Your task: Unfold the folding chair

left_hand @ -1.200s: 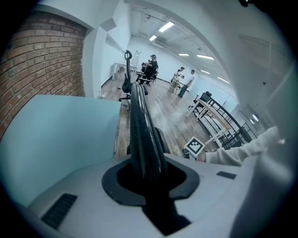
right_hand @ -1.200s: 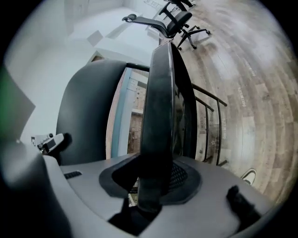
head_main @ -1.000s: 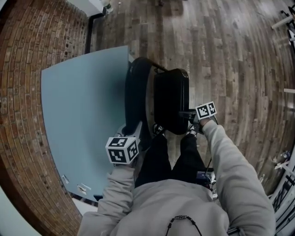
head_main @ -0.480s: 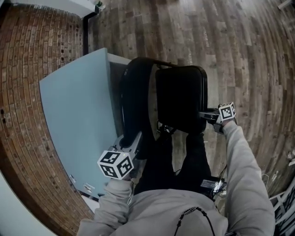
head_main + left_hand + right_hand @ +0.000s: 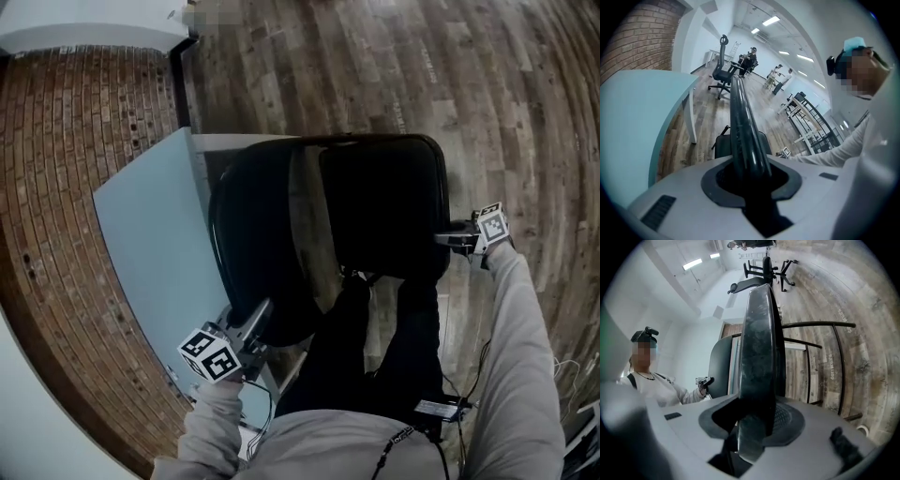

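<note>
The black folding chair stands partly spread in front of me. In the head view its backrest is on the left and its seat on the right. My left gripper grips the backrest's near edge; in the left gripper view that dark rim runs up out of the left gripper. Its jaws have just been opening a little, with the rim still between them. My right gripper is shut on the seat's right edge, and the seat panel stands edge-on in the right gripper.
A light blue table stands close on the chair's left, against a brick wall. Wooden floor stretches beyond and to the right. My legs are just behind the chair. An office chair and metal racks stand farther off.
The seat has swung out to the right, away from the backrest, and the chair looks much wider. My right gripper went right with it. My left gripper dropped lower and leftward.
</note>
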{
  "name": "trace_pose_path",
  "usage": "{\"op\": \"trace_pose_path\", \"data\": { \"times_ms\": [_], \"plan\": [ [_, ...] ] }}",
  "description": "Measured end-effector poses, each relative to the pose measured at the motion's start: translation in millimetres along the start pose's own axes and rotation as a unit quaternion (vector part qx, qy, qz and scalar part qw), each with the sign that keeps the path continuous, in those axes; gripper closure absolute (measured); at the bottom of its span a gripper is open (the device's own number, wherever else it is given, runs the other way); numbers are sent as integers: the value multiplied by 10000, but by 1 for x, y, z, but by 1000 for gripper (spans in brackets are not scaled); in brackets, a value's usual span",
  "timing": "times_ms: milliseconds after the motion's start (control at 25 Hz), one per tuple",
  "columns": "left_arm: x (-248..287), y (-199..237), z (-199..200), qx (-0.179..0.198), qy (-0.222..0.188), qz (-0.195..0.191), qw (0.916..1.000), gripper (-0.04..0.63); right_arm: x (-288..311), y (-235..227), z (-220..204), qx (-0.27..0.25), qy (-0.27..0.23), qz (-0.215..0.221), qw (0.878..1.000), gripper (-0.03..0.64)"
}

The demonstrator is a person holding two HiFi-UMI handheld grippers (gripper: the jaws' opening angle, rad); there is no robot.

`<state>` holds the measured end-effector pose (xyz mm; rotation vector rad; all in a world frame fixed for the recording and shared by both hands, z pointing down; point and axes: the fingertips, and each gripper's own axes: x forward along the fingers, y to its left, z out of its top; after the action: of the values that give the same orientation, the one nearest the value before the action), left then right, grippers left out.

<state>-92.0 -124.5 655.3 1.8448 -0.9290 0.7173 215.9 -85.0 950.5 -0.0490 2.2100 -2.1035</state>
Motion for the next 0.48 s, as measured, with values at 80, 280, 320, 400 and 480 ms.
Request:
{"op": "trace_pose_path", "data": {
  "times_ms": [80, 280, 320, 400, 480],
  "plan": [
    [6, 2, -2, 54, 112, 61, 9999, 486, -11, -13, 3, -20, 72, 169, 9998, 477],
    [35, -6, -12, -160, 176, 12, 9997, 488, -50, -51, 7, -8, 110, 456, 9989, 468],
    [42, -6, -14, -207, 174, -4, 9996, 488, -57, -59, 8, -7, 104, 524, 9986, 468],
    [52, -3, -16, -313, 170, -30, 9994, 492, -68, -74, 9, 2, 72, 690, 9976, 468],
    [57, 4, -18, -515, 108, -100, 9986, 495, -75, -87, 8, 39, 54, 818, 9966, 466]
  ]
}}
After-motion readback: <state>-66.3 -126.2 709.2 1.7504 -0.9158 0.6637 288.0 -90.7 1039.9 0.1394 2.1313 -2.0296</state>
